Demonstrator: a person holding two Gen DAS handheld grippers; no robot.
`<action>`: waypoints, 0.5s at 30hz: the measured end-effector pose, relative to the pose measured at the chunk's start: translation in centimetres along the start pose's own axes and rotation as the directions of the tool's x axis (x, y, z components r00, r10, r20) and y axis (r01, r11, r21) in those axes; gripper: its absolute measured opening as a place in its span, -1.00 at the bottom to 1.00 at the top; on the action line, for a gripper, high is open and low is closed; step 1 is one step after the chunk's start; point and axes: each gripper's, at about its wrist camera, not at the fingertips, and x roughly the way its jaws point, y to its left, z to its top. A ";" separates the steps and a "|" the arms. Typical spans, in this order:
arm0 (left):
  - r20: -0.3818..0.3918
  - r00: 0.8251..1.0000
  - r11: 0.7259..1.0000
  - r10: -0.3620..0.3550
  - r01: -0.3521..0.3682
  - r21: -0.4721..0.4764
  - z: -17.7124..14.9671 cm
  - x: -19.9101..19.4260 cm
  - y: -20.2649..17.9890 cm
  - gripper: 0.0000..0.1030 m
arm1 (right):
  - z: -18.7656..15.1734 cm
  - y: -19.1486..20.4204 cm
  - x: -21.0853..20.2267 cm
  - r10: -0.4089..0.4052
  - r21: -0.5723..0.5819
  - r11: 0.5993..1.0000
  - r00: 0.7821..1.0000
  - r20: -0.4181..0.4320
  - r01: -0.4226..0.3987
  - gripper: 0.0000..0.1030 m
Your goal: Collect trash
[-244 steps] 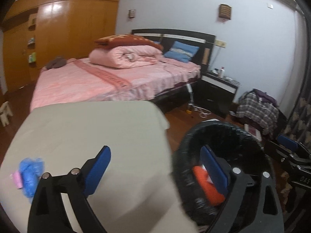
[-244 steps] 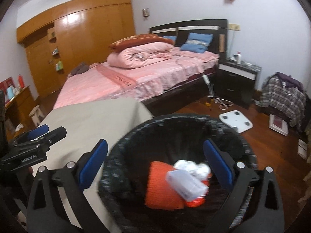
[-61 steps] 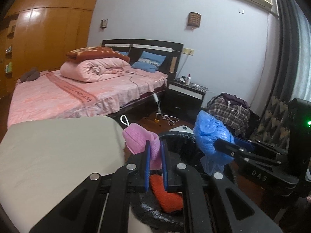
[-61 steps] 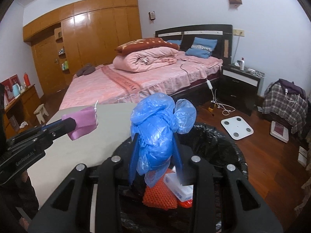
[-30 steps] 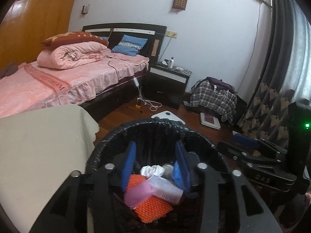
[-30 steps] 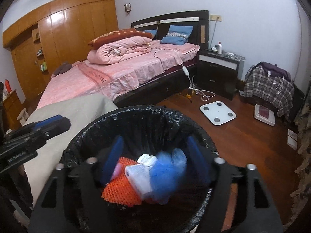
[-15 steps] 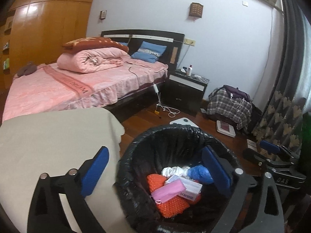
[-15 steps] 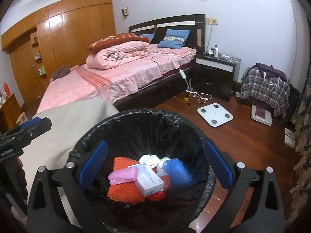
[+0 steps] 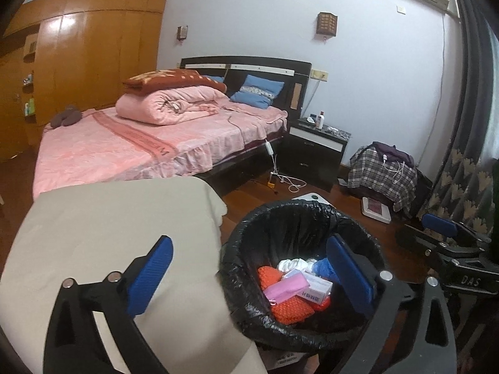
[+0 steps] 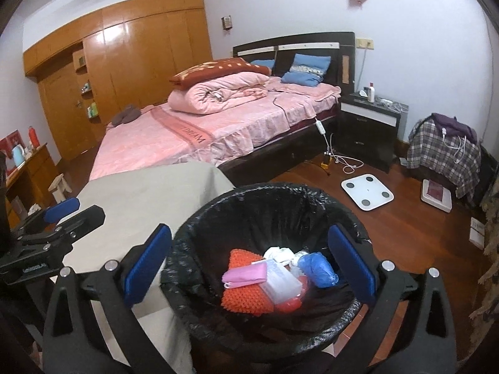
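A: Right wrist view: right gripper [image 10: 248, 263] fingers spread wide, empty, just opened; pink mask [image 10: 246, 274] and blue bag [image 10: 318, 269] lie below in the bin [image 10: 193, 249].

B: Left gripper [image 9: 249, 274] likewise, just opened, empty; the worktop [image 9: 109, 218] lies left.

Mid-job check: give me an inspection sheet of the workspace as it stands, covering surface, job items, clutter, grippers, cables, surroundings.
Surface: beige-covered table, nothing seen on it.
Job's things: pink mask, blue plastic wad, orange mesh item and small box lie in the black-lined bin.
Clutter: white scale on the floor.
Grippers: left gripper and right gripper, jaws just opened wide, empty.
Cables: white cords by the nightstand.
Surroundings: pink bed, wooden wardrobe.
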 end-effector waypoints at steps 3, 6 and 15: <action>0.004 1.000 1.000 0.014 -0.014 -0.004 0.0 -1.4 0.0 0.88 | 0.2 0.8 -1.1 0.012 -0.018 1.000 1.000 0.000 -0.012 0.90; 0.004 1.000 1.000 0.024 -0.024 0.007 -0.1 -2.5 -0.3 0.88 | 0.2 1.6 -2.1 0.021 -0.028 0.999 1.000 0.003 -0.020 0.90; 0.010 0.999 0.999 0.036 -0.036 0.012 -0.3 -5.4 -0.8 0.88 | 0.2 3.1 -4.3 0.048 -0.056 0.997 0.999 0.012 -0.047 0.90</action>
